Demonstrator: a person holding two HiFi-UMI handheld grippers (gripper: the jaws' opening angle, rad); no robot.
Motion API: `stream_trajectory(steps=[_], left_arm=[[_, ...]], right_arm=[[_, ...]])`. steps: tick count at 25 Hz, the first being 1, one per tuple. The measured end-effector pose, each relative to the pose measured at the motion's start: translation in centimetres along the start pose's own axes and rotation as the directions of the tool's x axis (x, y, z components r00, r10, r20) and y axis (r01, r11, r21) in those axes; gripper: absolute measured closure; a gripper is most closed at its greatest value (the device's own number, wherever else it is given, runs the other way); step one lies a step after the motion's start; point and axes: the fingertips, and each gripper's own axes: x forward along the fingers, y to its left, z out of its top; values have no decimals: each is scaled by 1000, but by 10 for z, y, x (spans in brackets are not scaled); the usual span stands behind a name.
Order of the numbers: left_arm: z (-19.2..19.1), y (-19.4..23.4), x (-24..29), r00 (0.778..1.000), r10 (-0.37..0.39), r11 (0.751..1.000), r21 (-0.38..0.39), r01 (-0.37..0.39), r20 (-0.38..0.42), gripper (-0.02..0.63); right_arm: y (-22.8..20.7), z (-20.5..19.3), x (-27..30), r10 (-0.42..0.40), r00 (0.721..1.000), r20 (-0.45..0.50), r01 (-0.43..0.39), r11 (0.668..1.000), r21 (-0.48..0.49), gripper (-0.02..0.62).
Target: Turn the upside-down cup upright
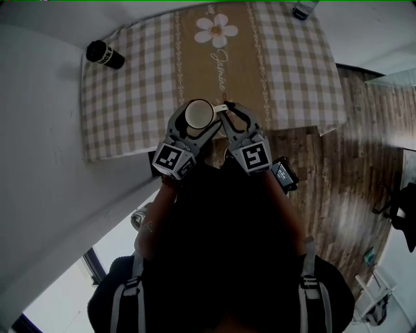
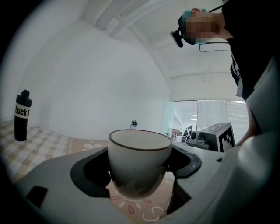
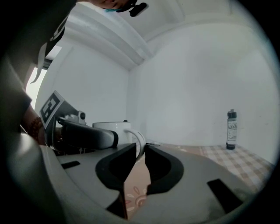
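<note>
The white cup (image 1: 199,114) is upright with its mouth facing up, held in the air just above the near edge of the checked tablecloth (image 1: 130,97), over its brown centre band. The left gripper (image 1: 197,122) has its jaws spread wide around the cup's body, with a dark pad pressed against each side. The left gripper view shows the bowl seated between them and the cloth's pattern below it. The right gripper (image 3: 141,151) comes in from the other side with its jaws nearly together. Their tips appear to pinch the cup's handle, though the contact is dim in the right gripper view. A black bottle (image 1: 105,55) stands near the cloth's far left corner, well apart from the cup. A second bottle (image 1: 304,8) stands at the far right edge. A wooden floor (image 1: 325,175) lies to the right of the table.
</note>
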Motion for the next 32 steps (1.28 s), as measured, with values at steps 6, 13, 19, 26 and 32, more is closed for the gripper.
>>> stream_trajectory(steps=[6, 13, 19, 26, 32], left_arm=[[-17, -7, 6, 998, 6, 1000, 20, -5, -66, 202], [-29, -6, 12, 991, 23, 1000, 10, -22, -131, 201], [-18, -12, -3, 987, -38, 994, 97, 54, -157, 201], [-27, -26, -24, 945, -80, 923, 335, 191, -318, 256], [-33, -37, -12, 926, -147, 955, 195, 225, -348, 355]], right_arm=[[-12, -1, -1, -25, 999, -20, 26, 998, 59, 563], [-20, -2, 1, -79, 996, -39, 78, 997, -13, 569], [-26, 1, 1, -122, 992, -34, 121, 992, -19, 569], [-36, 0, -1, -181, 981, -74, 161, 963, -215, 569], [-27, -4, 2, -197, 974, -111, 154, 938, -311, 569]])
